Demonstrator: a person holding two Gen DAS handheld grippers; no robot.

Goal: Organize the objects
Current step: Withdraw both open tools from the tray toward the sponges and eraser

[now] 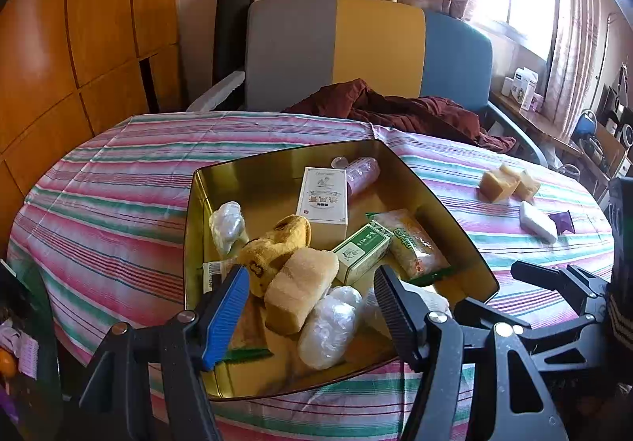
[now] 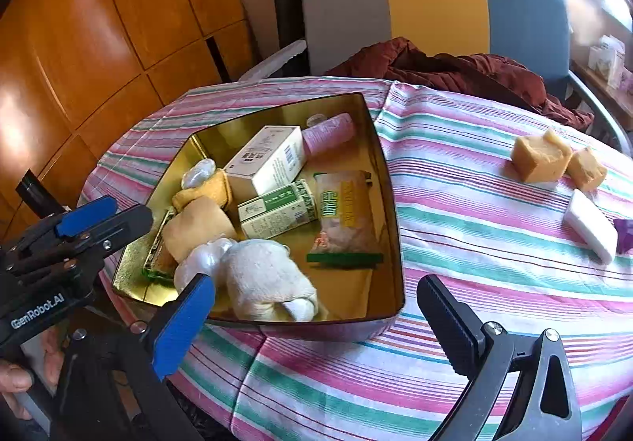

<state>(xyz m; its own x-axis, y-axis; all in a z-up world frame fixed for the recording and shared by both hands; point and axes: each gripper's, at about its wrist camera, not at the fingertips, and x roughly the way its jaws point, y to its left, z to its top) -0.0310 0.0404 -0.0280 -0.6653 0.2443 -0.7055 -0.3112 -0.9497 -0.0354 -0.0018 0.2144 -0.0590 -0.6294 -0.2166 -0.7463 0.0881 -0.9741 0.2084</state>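
The left gripper [image 1: 312,306] hangs spread over the near end of the gold tin [image 1: 198,203], its fingers either side of a tan sponge block [image 1: 300,290] without touching it. The right gripper [image 2: 316,318] is also spread and empty, poised above the tin's near rim. Inside the tin lie a white box [image 2: 269,160], a green carton [image 2: 277,209], a snack packet [image 2: 344,215], a rolled white sock [image 2: 265,279], a yellow sock [image 1: 277,247] and a pink tube [image 2: 328,132]. Out on the striped tablecloth [image 2: 455,227], well apart from the tin, two tan blocks [image 2: 554,160] sit touching, with a white bar [image 2: 591,227] just beside them.
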